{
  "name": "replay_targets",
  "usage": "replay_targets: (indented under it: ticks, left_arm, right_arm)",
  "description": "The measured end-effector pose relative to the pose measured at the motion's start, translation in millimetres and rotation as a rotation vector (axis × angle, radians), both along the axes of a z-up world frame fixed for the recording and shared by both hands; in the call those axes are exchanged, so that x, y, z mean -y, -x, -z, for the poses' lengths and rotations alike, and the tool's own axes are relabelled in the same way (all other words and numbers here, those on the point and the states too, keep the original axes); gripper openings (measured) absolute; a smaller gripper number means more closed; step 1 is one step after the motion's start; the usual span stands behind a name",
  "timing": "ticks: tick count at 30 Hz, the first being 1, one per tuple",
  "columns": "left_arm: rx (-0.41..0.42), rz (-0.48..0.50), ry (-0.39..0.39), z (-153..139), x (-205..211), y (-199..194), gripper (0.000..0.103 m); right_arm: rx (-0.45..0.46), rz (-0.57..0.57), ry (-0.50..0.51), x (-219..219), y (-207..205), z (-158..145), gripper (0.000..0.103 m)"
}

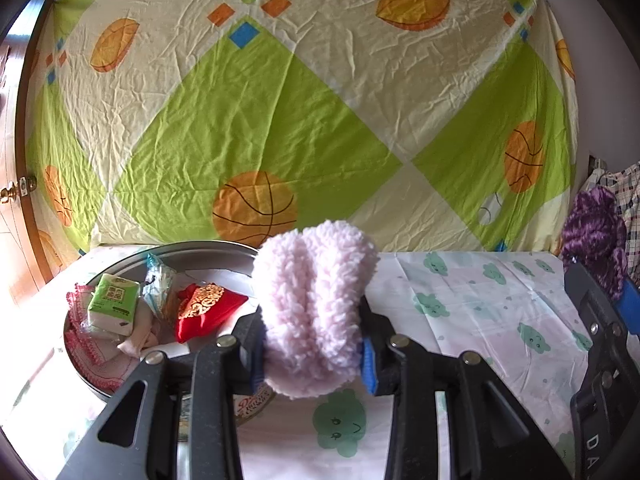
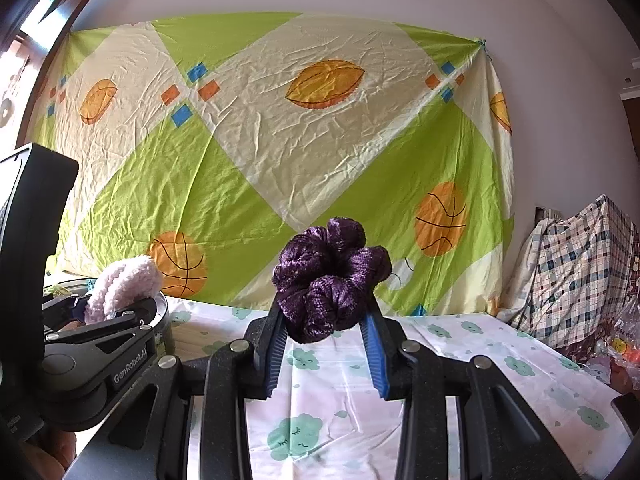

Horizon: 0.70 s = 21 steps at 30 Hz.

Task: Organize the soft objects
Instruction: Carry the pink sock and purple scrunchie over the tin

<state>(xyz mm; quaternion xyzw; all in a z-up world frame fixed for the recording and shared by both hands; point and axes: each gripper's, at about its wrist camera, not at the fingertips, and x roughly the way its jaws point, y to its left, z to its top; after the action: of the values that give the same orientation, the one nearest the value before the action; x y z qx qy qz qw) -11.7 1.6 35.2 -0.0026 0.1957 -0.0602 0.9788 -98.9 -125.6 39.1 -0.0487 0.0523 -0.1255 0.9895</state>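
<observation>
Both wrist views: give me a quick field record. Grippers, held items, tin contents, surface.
left gripper: shut on pink fleece piece, held above the table by the tin's edge
right gripper: shut on purple scrunchie, lifted off the table
round metal tin: holds green tissue pack, red embroidered pouch, pink lace-edged cloth, clear wrapped packet
surface: cloud-print tablecloth
backdrop: basketball-print sheet

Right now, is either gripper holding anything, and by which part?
Both are. The left gripper pinches the pink fleece piece across its lower half. The right gripper clamps the purple velvet scrunchie by its lower sides.
</observation>
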Motion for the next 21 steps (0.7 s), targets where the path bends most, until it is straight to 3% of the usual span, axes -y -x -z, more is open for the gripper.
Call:
replay_targets:
  ticks: [21]
  left_arm:
    - [0.022, -0.108, 0.023, -10.0, -75.7, -18.5, 0.035]
  right_arm:
    - [0.001, -0.12, -0.002, -65.0, -29.8, -5.0, 0.038]
